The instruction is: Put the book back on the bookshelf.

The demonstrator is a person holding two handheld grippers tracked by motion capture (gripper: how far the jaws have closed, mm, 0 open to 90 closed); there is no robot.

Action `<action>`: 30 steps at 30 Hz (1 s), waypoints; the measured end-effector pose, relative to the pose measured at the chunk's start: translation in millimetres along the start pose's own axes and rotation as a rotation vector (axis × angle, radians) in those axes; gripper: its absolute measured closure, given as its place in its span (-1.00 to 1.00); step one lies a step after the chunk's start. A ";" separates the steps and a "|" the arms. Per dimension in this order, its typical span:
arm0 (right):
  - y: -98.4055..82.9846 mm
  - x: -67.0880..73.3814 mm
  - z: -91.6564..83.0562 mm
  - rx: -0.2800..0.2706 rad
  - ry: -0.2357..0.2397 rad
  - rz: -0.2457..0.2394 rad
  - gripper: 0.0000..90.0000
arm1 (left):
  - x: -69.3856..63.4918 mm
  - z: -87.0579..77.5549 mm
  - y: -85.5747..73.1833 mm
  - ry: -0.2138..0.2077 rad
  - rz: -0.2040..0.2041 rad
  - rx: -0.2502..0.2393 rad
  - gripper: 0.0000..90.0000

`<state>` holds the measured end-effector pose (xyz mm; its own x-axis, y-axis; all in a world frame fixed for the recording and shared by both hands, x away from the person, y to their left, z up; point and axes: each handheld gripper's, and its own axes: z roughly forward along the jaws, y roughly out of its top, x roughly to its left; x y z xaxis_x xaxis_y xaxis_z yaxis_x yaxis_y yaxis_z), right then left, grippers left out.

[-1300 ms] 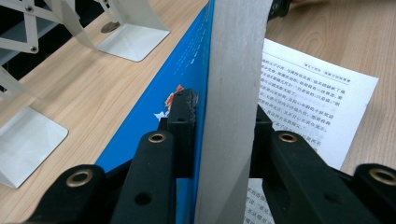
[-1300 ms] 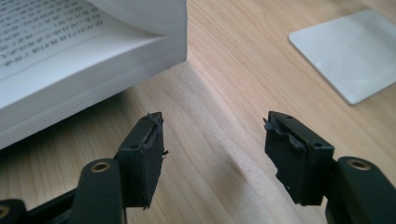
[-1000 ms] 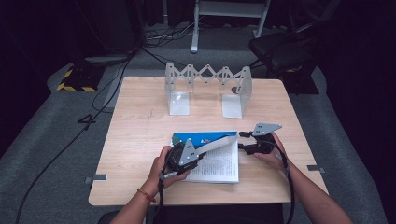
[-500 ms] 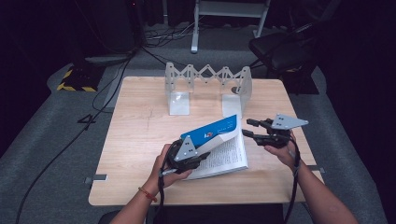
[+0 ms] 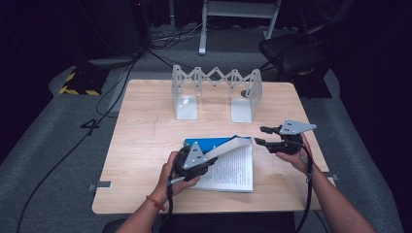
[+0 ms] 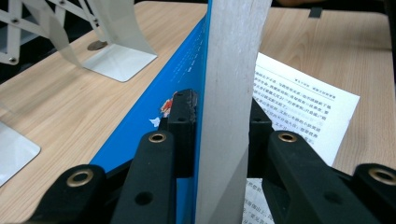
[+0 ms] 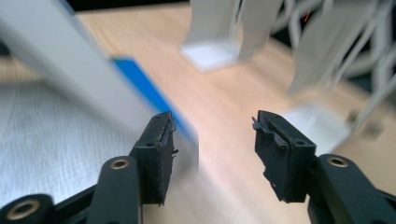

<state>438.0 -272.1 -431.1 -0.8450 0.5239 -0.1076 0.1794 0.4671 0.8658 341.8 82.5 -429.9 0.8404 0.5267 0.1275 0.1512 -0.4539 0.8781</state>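
Note:
An open book (image 5: 233,170) lies at the table's near middle, printed pages up. Its blue cover (image 5: 214,143) and a thick block of pages are lifted off the lower pages. My left gripper (image 5: 208,162) is shut on that lifted part. In the left gripper view the pads (image 6: 184,126) press the blue cover (image 6: 154,112) and the grey page edge (image 6: 229,93) together. My right gripper (image 5: 260,136) hovers just right of the book's lifted end. Its jaws have just been opening, and nothing is between them (image 7: 212,135).
A white expanding metal book rack (image 5: 216,92) stands at the table's far middle, with two upright ends. The wooden table (image 5: 141,145) has bare room to the left of the book. Chairs and cables sit on the floor beyond.
The right gripper has drawn away from the book's right edge, going up and to the right. The lifted cover swung up and has sunk lower again. The left hand has stayed put.

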 end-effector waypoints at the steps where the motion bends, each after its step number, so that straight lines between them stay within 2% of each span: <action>1: -7.1 -1.5 5.7 0.052 -0.018 -0.022 -0.01 | -0.2 -0.3 -0.5 0.000 0.008 0.006 0.60; 2: -20.8 -5.5 18.3 0.099 -0.001 0.016 -0.03 | -1.2 0.0 -1.3 -0.003 0.007 0.005 0.60; 4: -24.0 -5.3 23.6 0.121 0.009 0.023 -0.08 | -1.7 0.6 -1.1 -0.006 0.014 0.009 0.60; 5: -30.5 -1.5 37.2 0.175 0.017 -0.009 -0.09 | -1.3 0.7 -1.0 -0.007 0.011 0.009 0.60; 6: -30.5 -1.5 37.2 0.175 0.017 -0.009 -0.09 | -0.6 0.4 -1.0 -0.011 0.007 0.006 0.60; 7: -35.7 0.5 48.1 0.195 0.058 0.012 -0.14 | 0.3 -1.1 -1.6 -0.008 0.000 -0.005 0.60; 9: -38.4 5.3 54.5 0.190 0.090 0.017 -0.19 | 2.6 -2.2 -1.2 -0.015 -0.008 -0.011 0.60; 10: -37.1 7.9 55.6 0.175 0.110 0.014 -0.20 | 2.4 -2.3 -0.9 -0.015 -0.005 -0.011 0.60; 11: -33.9 10.0 53.7 0.138 0.128 0.027 -0.13 | 2.3 -1.6 -1.7 -0.024 -0.013 -0.014 0.59; 12: -29.9 12.0 50.3 0.102 0.132 0.030 -0.03 | 2.8 -1.4 -2.7 -0.029 -0.022 -0.022 0.59; 13: -26.9 14.1 47.5 0.080 0.116 0.016 0.01 | 3.9 -2.4 -2.5 -0.031 -0.023 -0.031 0.59; 14: -25.2 14.3 43.9 0.053 0.119 0.028 0.01 | 3.9 -2.4 -2.5 -0.031 -0.023 -0.031 0.59; 15: -25.2 14.3 43.9 0.053 0.119 0.028 0.01 | 5.3 -3.6 -2.0 -0.043 -0.041 -0.051 0.59; 16: -24.0 12.3 39.1 0.009 0.138 0.065 0.06 | 7.0 -4.3 -1.5 -0.057 -0.053 -0.071 0.59; 17: -19.3 10.4 30.1 -0.048 0.151 0.072 0.08 | 8.3 -4.0 -0.6 -0.084 -0.065 -0.096 0.58; 18: -16.1 10.6 26.6 -0.064 0.149 0.072 0.08 | 8.2 -3.1 -0.2 -0.103 -0.075 -0.111 0.57; 19: -16.1 10.6 26.6 -0.064 0.149 0.072 0.08 | 8.2 -3.1 -0.2 -0.103 -0.075 -0.111 0.56; 20: -5.0 13.7 16.3 -0.092 0.112 0.036 0.08 | 7.8 -0.3 1.5 -0.135 -0.085 -0.134 0.55; 21: -5.0 13.7 16.3 -0.092 0.112 0.036 0.08 | 7.8 -0.3 1.5 -0.135 -0.085 -0.134 0.54; 22: -1.8 14.6 12.9 -0.107 0.109 0.036 0.09 | 7.5 1.7 3.2 -0.156 -0.094 -0.145 0.54; 24: 9.9 17.3 -0.1 -0.180 0.105 0.053 0.14 | 4.9 4.6 6.9 -0.167 -0.077 -0.141 0.53; 26: 16.2 19.4 -5.0 -0.205 0.109 0.051 0.14 | 3.4 4.1 7.2 -0.160 -0.071 -0.129 0.52; 29: 25.0 25.7 -8.1 -0.217 0.095 0.018 0.14 | 3.9 1.2 7.7 -0.150 -0.068 -0.121 0.52; 30: 26.7 27.4 -8.1 -0.222 0.100 0.021 0.18 | 4.6 -0.5 7.7 -0.146 -0.060 -0.118 0.53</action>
<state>415.5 -251.0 -407.0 -0.8898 0.4537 -0.0488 0.0919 0.2830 0.9547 346.5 81.8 -422.4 0.8997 0.4364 0.0122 0.1489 -0.3328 0.9312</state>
